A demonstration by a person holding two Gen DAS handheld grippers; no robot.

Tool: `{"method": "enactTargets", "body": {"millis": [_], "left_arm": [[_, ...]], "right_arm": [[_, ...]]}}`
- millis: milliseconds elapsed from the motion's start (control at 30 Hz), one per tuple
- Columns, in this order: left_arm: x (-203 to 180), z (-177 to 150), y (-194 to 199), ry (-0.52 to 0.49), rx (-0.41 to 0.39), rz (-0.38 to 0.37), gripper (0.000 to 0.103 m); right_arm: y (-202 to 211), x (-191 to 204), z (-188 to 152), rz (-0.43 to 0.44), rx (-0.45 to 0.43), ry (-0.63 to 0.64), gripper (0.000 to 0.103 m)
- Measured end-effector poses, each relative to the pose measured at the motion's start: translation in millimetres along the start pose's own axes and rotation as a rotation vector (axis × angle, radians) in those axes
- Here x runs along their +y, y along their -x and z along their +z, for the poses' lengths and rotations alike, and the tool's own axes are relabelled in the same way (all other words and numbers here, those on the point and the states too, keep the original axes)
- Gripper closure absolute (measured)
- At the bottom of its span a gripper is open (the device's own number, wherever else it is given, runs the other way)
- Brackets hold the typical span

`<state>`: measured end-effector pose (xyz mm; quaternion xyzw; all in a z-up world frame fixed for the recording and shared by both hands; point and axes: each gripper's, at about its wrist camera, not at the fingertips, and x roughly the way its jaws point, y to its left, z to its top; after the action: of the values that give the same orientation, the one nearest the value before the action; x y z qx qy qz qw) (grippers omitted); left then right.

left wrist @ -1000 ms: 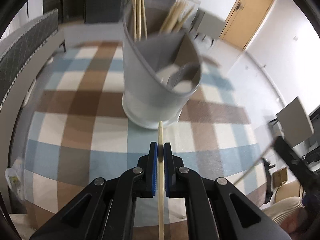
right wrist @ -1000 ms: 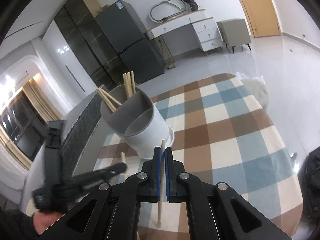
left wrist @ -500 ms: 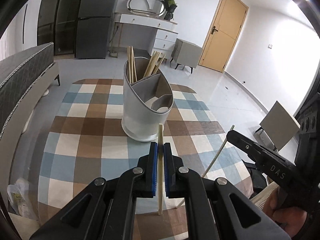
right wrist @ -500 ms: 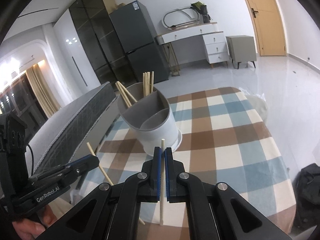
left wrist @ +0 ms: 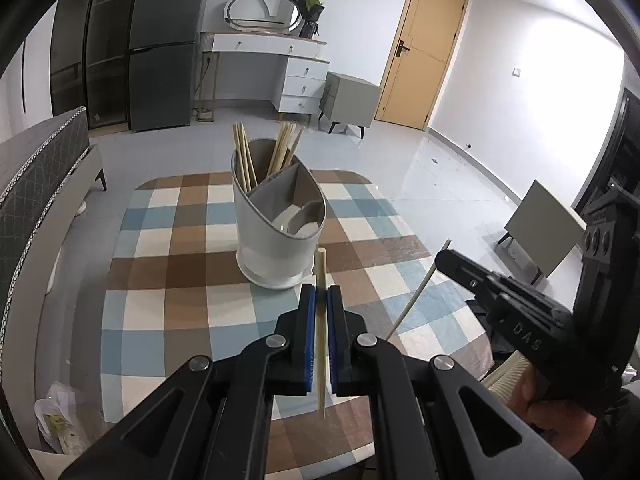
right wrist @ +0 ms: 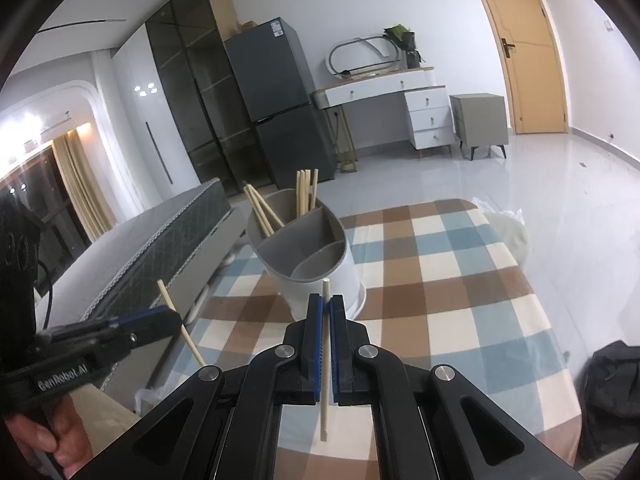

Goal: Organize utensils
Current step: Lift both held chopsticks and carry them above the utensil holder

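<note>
I hold one chopstick [left wrist: 320, 320] pinched in my left gripper [left wrist: 319, 300], another chopstick [right wrist: 326, 344] in my right gripper [right wrist: 327, 308], both tips up & aimed at the utensil holder [left wrist: 276, 232] w/ sticks already in its back slot.

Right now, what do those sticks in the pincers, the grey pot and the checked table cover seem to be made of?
The chopstick in the left gripper and the right gripper's chopstick look like pale bamboo or wood: matte, unpainted. The utensil holder seems moulded plastic: smooth, uniform grey, thin dividers. The tablecloth may be fabric or vinyl; its faint sheen leaves that open.
</note>
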<state>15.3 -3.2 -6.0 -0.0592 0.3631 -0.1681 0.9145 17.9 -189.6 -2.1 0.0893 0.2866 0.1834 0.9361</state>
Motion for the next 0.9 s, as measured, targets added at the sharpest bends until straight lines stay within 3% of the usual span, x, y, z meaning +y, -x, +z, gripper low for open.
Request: {"method": "enactTargets", "body": {"millis": [433, 900], "left_arm": [[-4.6, 39.1, 12.1, -0.008, -0.037, -0.01, 0.102], [13.4, 102.5, 16.4, 0.072, -0.07, -0.02, 0.102]], "right_arm": [[15.0, 9.4, 28.8, 0.062, -0.07, -0.005, 0.101], [-13.8, 14.0, 84.9, 0.097, -0.097, 0.001, 0.1]]}}
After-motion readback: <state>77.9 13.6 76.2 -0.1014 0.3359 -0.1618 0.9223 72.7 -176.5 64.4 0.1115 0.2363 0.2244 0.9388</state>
